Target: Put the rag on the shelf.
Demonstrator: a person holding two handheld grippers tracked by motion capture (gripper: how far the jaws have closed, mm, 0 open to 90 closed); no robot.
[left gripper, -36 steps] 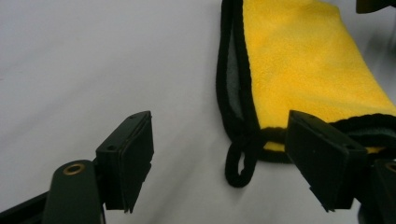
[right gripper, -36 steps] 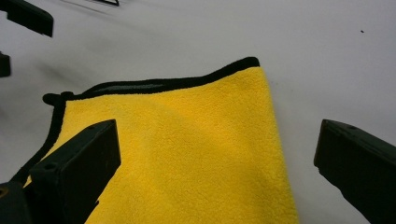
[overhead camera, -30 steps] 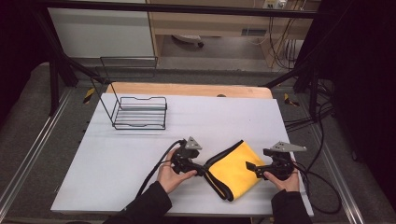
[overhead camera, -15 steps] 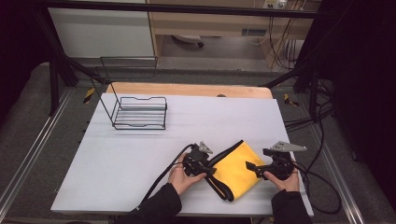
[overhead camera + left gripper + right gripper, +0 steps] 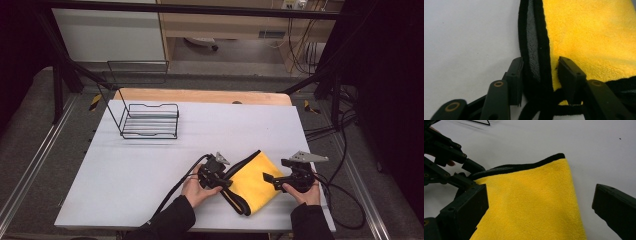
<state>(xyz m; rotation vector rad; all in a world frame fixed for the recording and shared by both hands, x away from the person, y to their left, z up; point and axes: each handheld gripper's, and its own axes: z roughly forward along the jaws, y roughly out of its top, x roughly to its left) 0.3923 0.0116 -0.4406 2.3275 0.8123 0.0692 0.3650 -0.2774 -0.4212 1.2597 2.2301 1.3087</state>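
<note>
Left gripper (image 5: 540, 75) jaws spread, straddling black-bound edge of yellow cloth (image 5: 252, 181), not pinched. Right gripper (image 5: 540, 205) jaws wide apart over cloth's opposite side. Cloth folded, flat on white table (image 5: 150, 170), near front edge. Wire rack (image 5: 150, 120) far left.

The person wears dark, near-black long sleeves on both forearms, the left sleeve (image 5: 167, 220) and the right sleeve (image 5: 311, 223). The left tongs (image 5: 223, 181) are matte black, of jointed link construction, with brass-coloured rivets at the pivots (image 5: 498, 83) and flat rectangular pads (image 5: 570, 75). A small grey plate (image 5: 221, 158) sits on top. A thick black cable (image 5: 175, 192) trails from them. The right tongs (image 5: 268, 178) are likewise black, with broad blocky fingers (image 5: 616, 206). They carry a grey three-cornered plate (image 5: 305, 157) and thin black cables (image 5: 345, 200).
</note>
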